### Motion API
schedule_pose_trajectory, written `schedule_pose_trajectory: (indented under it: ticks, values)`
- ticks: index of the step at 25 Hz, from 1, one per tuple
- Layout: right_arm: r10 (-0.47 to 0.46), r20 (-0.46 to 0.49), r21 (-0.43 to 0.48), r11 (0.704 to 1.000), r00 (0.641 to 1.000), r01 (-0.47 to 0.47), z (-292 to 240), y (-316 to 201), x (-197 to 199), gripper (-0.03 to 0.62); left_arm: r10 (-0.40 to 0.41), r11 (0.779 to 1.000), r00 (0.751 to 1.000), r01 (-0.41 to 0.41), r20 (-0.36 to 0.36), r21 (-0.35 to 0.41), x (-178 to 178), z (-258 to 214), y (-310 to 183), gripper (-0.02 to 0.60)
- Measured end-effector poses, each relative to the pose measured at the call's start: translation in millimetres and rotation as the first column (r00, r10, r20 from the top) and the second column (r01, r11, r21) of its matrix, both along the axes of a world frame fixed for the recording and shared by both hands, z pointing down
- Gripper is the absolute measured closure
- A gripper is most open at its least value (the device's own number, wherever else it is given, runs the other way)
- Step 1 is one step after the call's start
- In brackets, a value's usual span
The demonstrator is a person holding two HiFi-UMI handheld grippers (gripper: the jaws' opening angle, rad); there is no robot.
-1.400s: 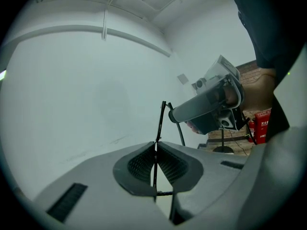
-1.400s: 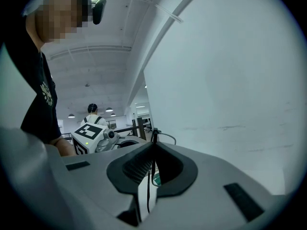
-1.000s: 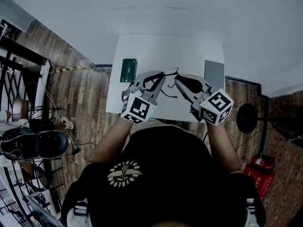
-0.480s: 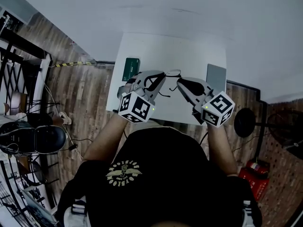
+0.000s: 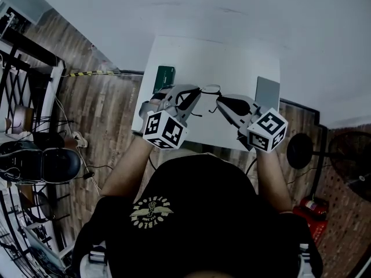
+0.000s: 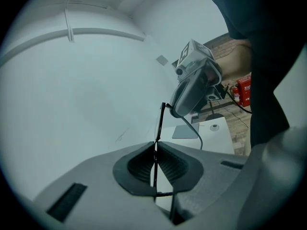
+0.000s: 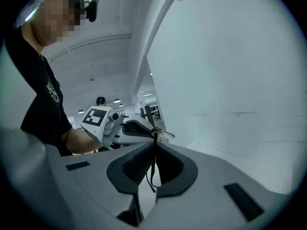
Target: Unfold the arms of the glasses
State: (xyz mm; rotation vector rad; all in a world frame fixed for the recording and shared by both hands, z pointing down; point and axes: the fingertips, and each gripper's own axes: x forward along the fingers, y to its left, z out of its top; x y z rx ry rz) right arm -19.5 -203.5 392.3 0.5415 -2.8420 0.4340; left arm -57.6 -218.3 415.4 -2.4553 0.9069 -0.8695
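Glasses clamped within jaws of left gripper; likewise right gripper

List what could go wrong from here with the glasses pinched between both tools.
Both the left tool and right tool clamp thin parts of the glasses; pulling apart too hard could bend a hinge. The grips are narrow, so the frame may slip and drop onto the white table.

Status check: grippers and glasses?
Left gripper shut on the glasses. Right gripper shut on them too. Glasses held between both over the table. Green box, grey pad off to the sides, clear.
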Motion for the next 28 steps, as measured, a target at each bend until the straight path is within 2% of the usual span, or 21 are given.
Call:
schedule_pose_trajectory:
  ticks: [11, 21, 25, 28]
  values:
    - [-0.071, -0.092, -0.022, 0.997, 0.993, 0.07, 14, 4, -2, 0.576, 0.01, 1.0, 0.995, -0.012, 0.103, 0.013, -5, 7, 1, 0.56]
    - [-0.097, -0.167, -0.056, 0.994, 0.981, 0.089, 26, 1, 10, 0.571, 0.073, 0.996, 0.975, -0.082, 0.211, 0.033, 5, 15, -1, 0.56]
    - [-0.125, -0.188, -0.093, 0.99, 0.974, 0.109, 38, 1, 14, 0.569, 0.09, 0.995, 0.967, -0.099, 0.238, 0.026, 8, 25, -3, 0.561]
    - [-0.129, -0.196, -0.101, 0.989, 0.972, 0.111, 42, -3, 14, 0.568, 0.085, 0.996, 0.972, -0.089, 0.22, 0.008, 8, 31, -7, 0.561]
